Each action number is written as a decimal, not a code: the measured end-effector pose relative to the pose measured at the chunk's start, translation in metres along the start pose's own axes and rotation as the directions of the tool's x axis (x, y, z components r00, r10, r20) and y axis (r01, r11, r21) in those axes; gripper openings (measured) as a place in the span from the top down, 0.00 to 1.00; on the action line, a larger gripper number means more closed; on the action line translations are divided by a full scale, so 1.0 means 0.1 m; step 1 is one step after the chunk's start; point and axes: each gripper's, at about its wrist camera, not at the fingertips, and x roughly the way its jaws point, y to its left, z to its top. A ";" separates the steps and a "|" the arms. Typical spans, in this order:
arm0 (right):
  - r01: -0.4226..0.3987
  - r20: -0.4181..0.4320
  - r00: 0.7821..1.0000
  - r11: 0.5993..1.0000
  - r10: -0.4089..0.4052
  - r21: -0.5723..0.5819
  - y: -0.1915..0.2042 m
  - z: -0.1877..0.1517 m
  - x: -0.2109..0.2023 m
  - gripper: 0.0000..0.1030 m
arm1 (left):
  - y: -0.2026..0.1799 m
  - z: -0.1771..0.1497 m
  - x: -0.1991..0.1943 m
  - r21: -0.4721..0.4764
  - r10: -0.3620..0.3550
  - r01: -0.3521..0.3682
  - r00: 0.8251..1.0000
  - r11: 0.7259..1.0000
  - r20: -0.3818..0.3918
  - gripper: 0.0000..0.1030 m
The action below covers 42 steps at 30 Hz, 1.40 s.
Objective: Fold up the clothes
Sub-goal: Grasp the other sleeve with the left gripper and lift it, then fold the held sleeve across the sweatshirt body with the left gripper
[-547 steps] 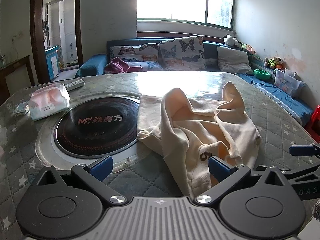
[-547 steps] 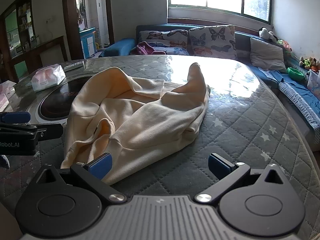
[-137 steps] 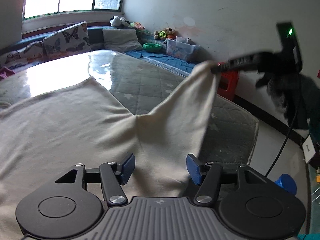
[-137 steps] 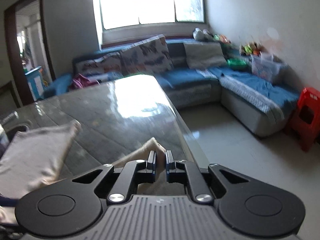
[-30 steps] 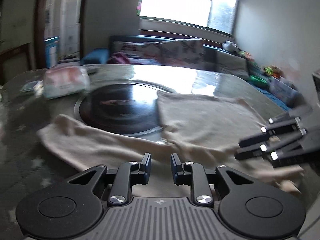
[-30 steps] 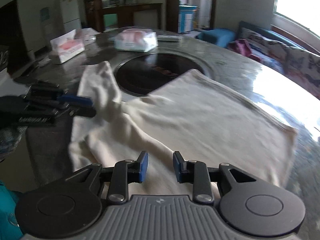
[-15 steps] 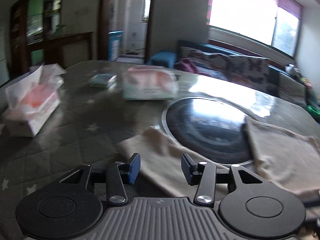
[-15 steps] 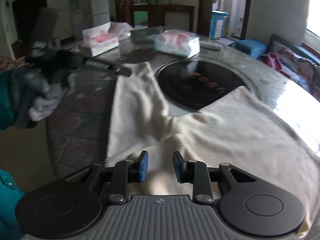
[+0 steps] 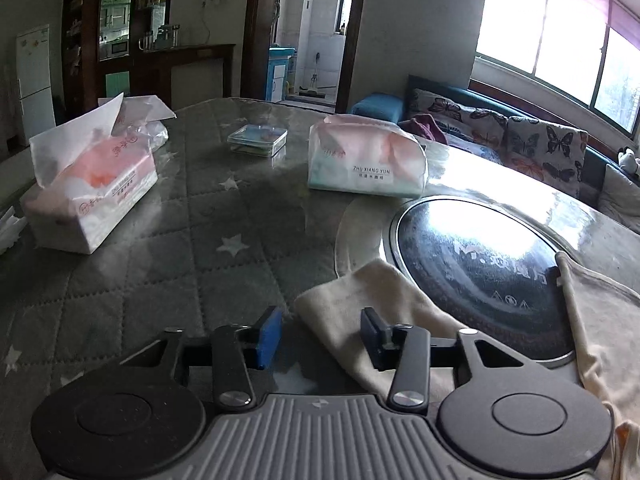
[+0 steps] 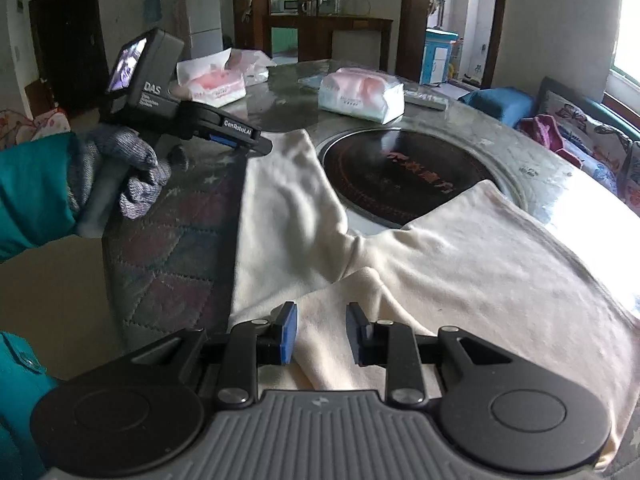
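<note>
Cream long-sleeve top [image 10: 460, 264] lies spread flat on the quilted counter [image 9: 168, 248], body toward the window side, one sleeve [image 10: 280, 208] stretched out toward the counter's near edge, its cuff end [image 9: 360, 292] just beside the round black hob plate [image 9: 488, 264] set in the counter. Left gripper [image 9: 320, 334] sits low at that cuff, jaws open, cuff edge lying between them but not pinched. Right gripper [image 10: 321, 334] hovers over the shoulder/armpit area where a small fold ridge [image 10: 360, 280] stands up, jaws open too, holding nothing. In the right wrist view the left gripper shows from the side, tip touching or just above the sleeve end, can't tell which. Step in hand looks like the sleeve fold: take the cuff, bring it across onto the body. To do it well: close the left jaws on both layers of the cuff, not just the top one, lift only enough to clear, carry it inward in a straight line so the sleeve creases at the shoulder seam. Right side should pin or smooth the ridge near the armpit first, otherwise the wrinkle gets folded in. Keep the cloth from dragging across the hob plate rim. Further out: two tissue packs [image 9: 366, 162], [image 9: 88, 196] and a small clear box [image 9: 258, 140], well apart from the garment, no obstacle.
</note>
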 end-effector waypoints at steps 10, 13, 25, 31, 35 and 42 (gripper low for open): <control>0.065 0.046 0.997 0.997 -0.067 0.050 -0.15 -0.06 -0.30 0.74 | -0.13 0.14 -0.23 -0.028 -0.121 0.123 0.990 0.992 0.065 0.95; 0.095 0.055 0.993 0.991 -0.100 0.091 -0.24 -0.14 -0.40 0.74 | -0.35 0.21 -0.54 0.001 -0.232 0.234 0.966 0.972 0.114 0.95; 0.233 0.060 0.963 0.925 -0.262 0.299 -0.75 -0.70 -0.97 0.74 | -1.56 0.05 -1.56 0.203 -0.687 0.664 0.723 0.719 0.071 0.95; 0.282 0.038 0.947 0.881 -0.319 0.379 -0.90 -0.99 -1.16 0.74 | -2.10 -0.31 -1.61 0.257 -0.772 0.758 0.633 0.599 -0.066 0.95; 0.298 0.015 0.942 0.860 -0.334 0.415 -0.95 -1.16 -1.22 0.74 | -2.35 -0.54 -1.52 0.265 -0.782 0.789 0.603 0.554 -0.161 0.95; 0.317 -0.010 0.936 0.830 -0.352 0.458 -1.01 -1.33 -1.28 0.74 | -2.52 -0.79 -1.28 0.260 -0.768 0.817 0.574 0.514 -0.284 0.92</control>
